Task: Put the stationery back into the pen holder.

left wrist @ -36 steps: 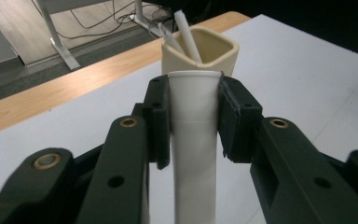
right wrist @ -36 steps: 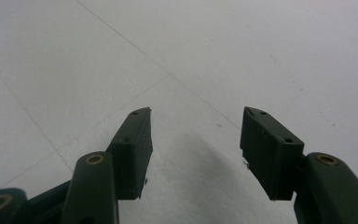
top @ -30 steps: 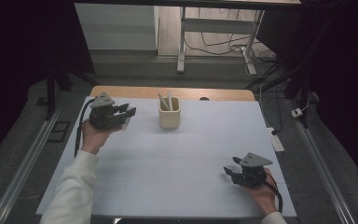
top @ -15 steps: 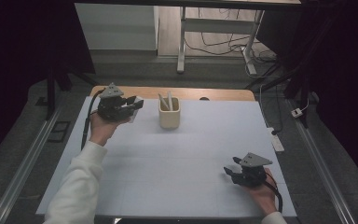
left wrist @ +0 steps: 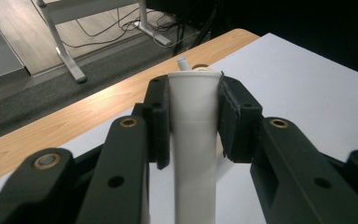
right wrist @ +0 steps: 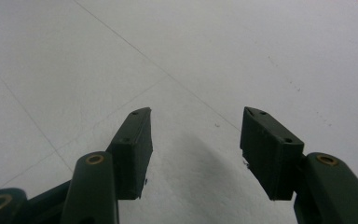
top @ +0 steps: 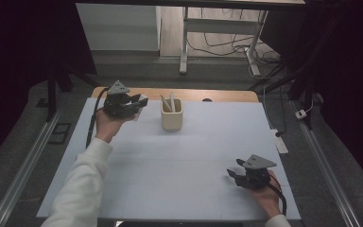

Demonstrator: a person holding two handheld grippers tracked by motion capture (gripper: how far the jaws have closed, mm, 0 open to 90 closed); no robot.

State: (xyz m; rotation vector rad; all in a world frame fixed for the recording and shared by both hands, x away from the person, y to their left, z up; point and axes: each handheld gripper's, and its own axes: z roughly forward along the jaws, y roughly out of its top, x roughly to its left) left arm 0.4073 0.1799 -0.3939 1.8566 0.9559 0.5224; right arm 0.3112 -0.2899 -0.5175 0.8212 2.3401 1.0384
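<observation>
The left tongs [top: 139, 102] hold a white tube [left wrist: 193, 140] clamped between their pads, raised above the far left part of the surface [top: 179, 161] and just left of the cup [top: 172, 118]. In the left gripper view the tube runs lengthwise between the black jaws, its small tip pointing out past them toward the wooden far edge of the surface. The cup, a cream holder, stands upright near the far edge and already carries two pale sticks leaning inside it. The step in hand looks like the carry: the tube is lifted and brought toward the cup, not yet over its mouth. The next move would call for bringing the tube across above the opening, tilting it so one end points down, lowering it beside the sticks already there, and only then opening the jaws; too shallow an angle could catch the rim or tip the cup. The right tongs [top: 234, 175] rest low at the near right, jaws wide apart with nothing between them, over bare white sheet in the right gripper view [right wrist: 193, 135]. The surface is a white sheet over a wooden top. Beyond it lie a grey floor, a metal table frame and loose cables, with dark curtains at both sides.
</observation>
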